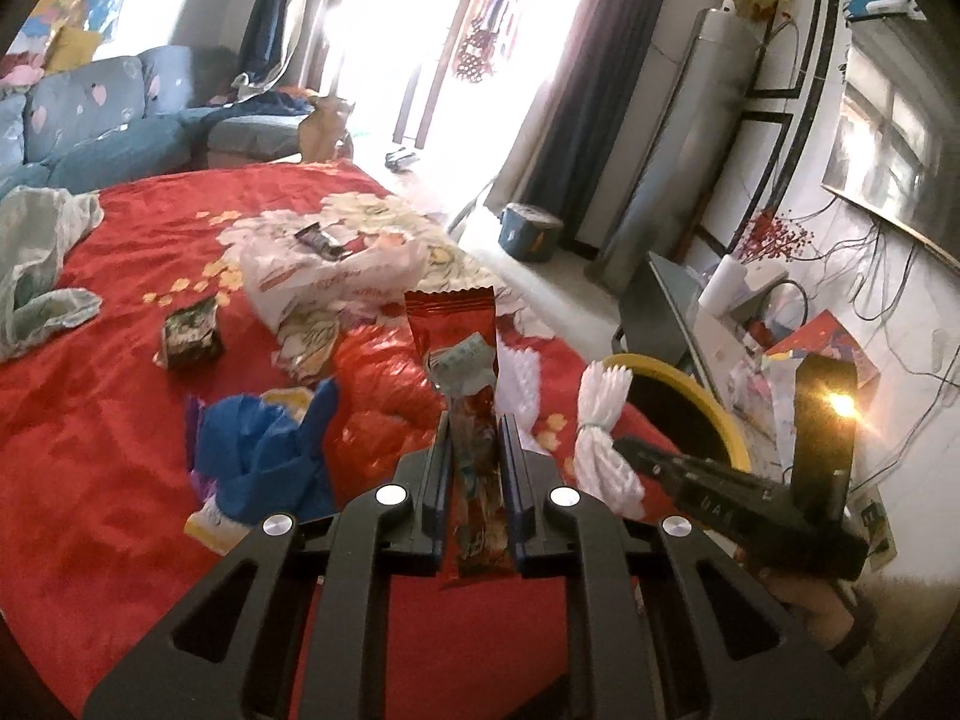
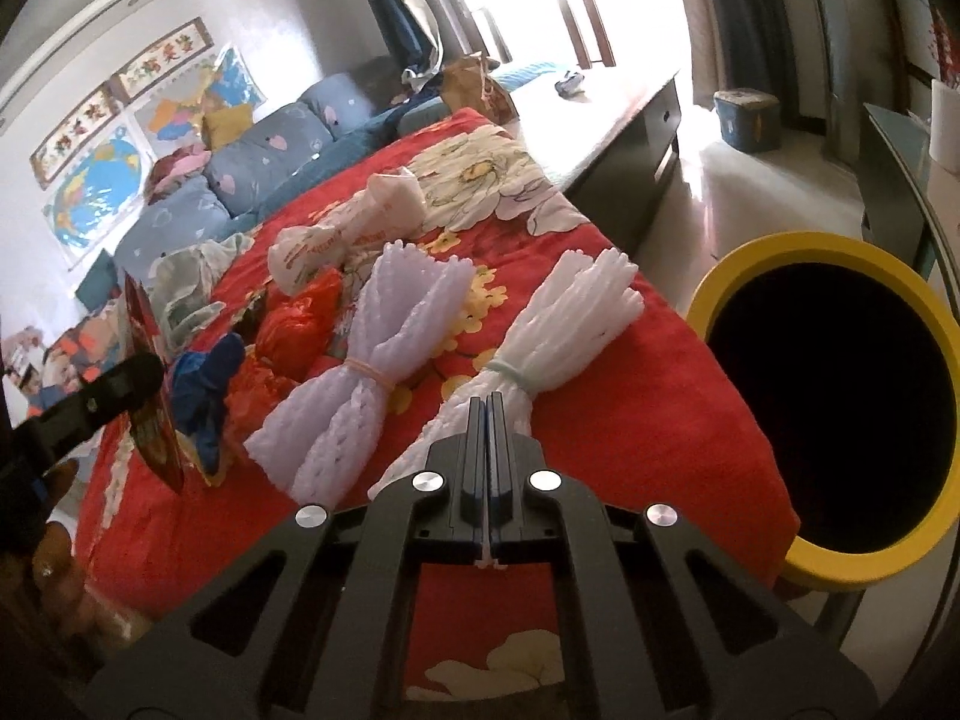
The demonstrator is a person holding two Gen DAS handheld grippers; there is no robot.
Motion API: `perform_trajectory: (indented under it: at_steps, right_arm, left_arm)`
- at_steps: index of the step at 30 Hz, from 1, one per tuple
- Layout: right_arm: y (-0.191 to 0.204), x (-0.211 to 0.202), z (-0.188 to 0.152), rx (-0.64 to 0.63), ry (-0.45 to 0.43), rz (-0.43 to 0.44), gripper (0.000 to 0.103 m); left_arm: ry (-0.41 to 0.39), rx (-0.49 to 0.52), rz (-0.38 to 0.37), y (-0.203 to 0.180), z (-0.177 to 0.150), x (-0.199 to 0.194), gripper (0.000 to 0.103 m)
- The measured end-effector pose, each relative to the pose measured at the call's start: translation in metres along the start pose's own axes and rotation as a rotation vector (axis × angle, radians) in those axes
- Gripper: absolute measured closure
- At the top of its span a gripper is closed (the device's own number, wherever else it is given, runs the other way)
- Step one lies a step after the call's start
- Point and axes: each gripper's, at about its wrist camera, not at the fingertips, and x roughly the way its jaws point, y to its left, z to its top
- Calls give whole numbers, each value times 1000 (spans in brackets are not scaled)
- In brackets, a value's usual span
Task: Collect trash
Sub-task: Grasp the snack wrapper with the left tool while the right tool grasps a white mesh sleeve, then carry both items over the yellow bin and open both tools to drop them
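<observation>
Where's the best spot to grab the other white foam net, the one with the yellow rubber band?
Probably at the waist of the white foam net, where the yellow rubber band cinches it thin. Both ends flare wide, so the gripper fits best there. It lies flat on the red blanket, so come from above, fingers straddling the narrow middle.

Hard daylight floods through the tall glass balcony door (image 1: 420, 30), flanked by dark floor-length curtains (image 1: 576, 90). A blue cushioned sofa with pink petal print (image 1: 90, 114) lines the far side — colourful paper maps (image 2: 102, 186) hang on the pale wall above it.
</observation>
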Motion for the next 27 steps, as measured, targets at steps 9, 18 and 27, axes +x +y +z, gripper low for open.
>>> perform_trajectory:
  at_steps: [9,18,27]
  right_arm:
    - [-8,-10,-2,76,-20,37,61]
    - [-8,20,-13,107,105,92,70]
    - [-19,-3,4,80,23,64,97]
  left_arm:
    - [-31,14,-30,-15,15,2,89]
    - [-38,39,-67,-32,26,10,89]
    - [-28,74,-115,-60,32,25,89]
